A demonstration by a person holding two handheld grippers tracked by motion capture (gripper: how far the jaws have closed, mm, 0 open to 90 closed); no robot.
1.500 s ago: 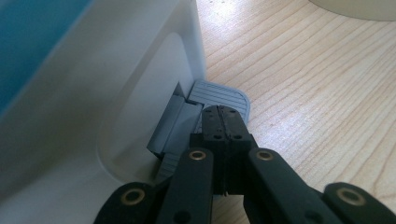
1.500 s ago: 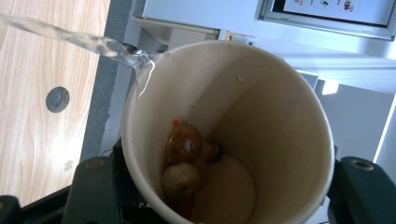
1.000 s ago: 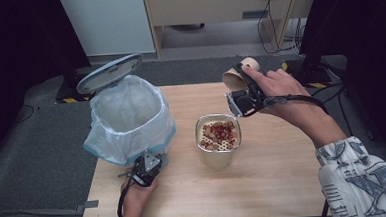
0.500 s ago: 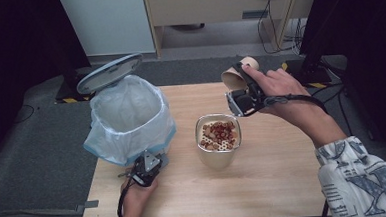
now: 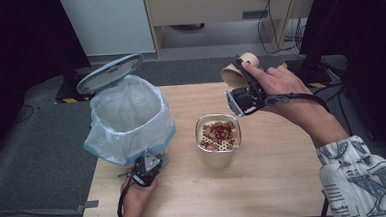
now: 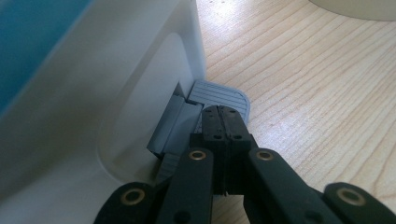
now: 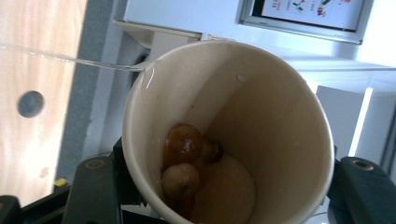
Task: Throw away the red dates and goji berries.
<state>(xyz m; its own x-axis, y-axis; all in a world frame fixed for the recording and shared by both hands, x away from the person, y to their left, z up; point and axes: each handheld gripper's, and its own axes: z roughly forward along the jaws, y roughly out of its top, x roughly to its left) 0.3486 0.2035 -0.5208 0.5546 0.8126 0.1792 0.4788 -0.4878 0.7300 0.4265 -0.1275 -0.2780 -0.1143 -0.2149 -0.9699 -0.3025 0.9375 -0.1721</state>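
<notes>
Right gripper (image 5: 241, 93) is pinching a tilted paper cup (image 7: 229, 135) above the strainer container (image 5: 218, 146), a few nuts (image 7: 183, 158) clinging inside; left gripper (image 6: 224, 122) jaws are pressed together on the bin's pedal (image 6: 219, 95), lid up. Risk: leftovers dropping onto the table (image 5: 285, 184) if the cup is swinging wide

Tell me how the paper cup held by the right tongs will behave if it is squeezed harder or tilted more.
The paper cup looks thin-walled, so a harder squeeze from the right tongs would probably dent it. It seems light, with few nuts left inside. Its inner wall looks wet and smooth, so the nuts may slide out suddenly if it is tilted further.
</notes>
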